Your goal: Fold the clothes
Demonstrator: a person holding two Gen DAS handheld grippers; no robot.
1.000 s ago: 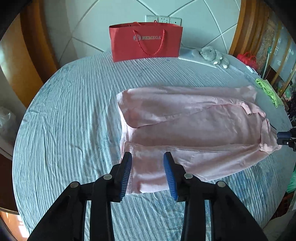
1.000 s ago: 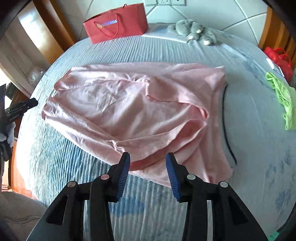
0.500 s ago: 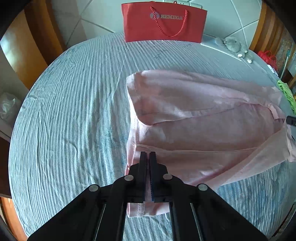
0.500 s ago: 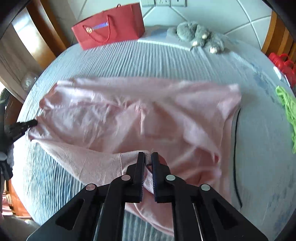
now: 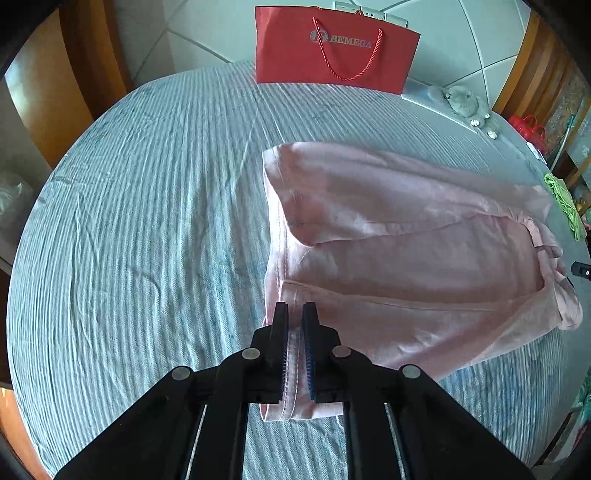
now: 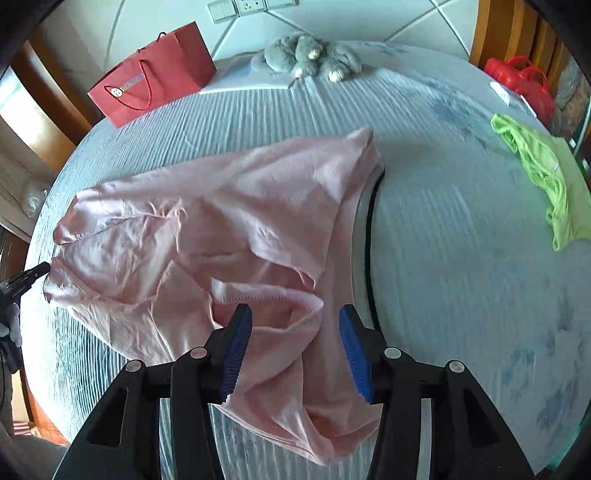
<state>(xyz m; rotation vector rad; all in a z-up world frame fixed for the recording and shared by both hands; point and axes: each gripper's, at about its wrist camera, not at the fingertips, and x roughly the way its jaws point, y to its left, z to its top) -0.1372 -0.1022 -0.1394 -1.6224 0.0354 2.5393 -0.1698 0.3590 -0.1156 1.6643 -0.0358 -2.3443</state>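
You work in a home bedroom: striped bed (image 5: 147, 221), padded headboard (image 5: 207, 33) beyond the tongs, plush toy (image 6: 310, 55) there.

Pink garment (image 5: 406, 258) on blue-grey striped bedspread (image 5: 147, 221), red bag (image 5: 332, 48), lime-green cloth (image 6: 543, 173).

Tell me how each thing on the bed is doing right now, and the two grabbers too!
Pink garment: partly folded, rumpled, lying on the bed.
Left gripper: jaws opening a little, pink hem between them.
Right gripper: jaws opening, pink cloth lying loose between them, pads off it.
Red paper bag: standing upright, handle hanging down.
Green garment: crumpled, unfolded.
Grey plush toy: lying down.
Striped bedcover: spread out, wrinkled.
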